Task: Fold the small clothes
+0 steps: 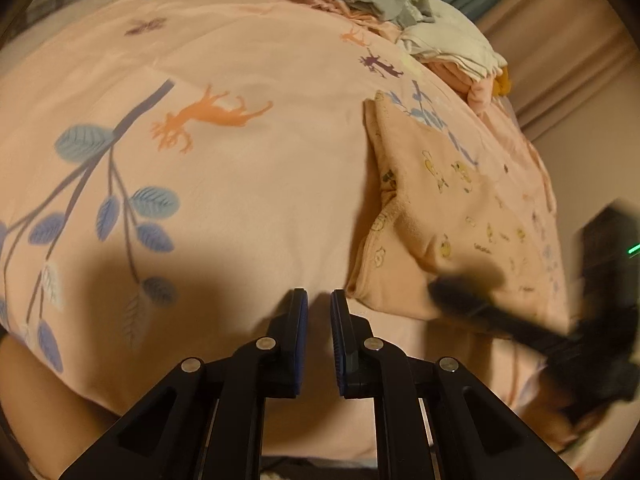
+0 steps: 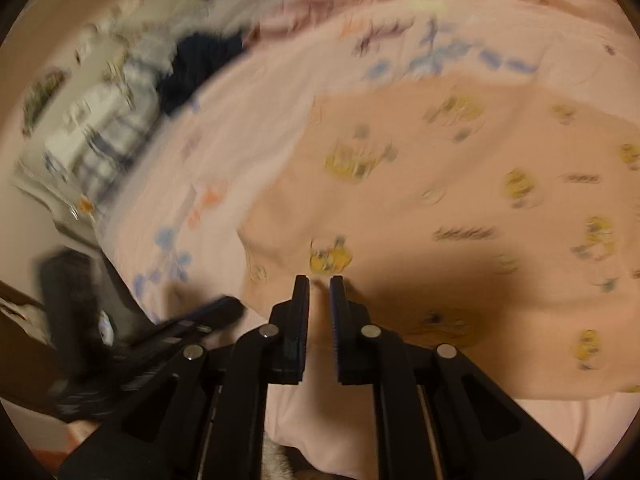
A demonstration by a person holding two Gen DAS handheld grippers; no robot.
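Left gripper (image 1: pixel 319 294) nearest lens, fingers a narrow gap apart, nothing between them; hovers over bare bed sheet (image 1: pixel 248 200) printed with deer and leafy branches. At 3 o'clock, the small peach garment (image 1: pixel 452 216) with yellow chick print lies flat on the bed, near edge doubled over — probably mid-fold. Right gripper (image 2: pixel 319 280) sits over that garment's near edge at 6 o'clock, fingers slightly apart, not gripping; likely lining up a pinch. Unfolded clothes pile (image 1: pixel 420 20) at 1 o'clock, awaiting turn. Print lettering too blurred to read.
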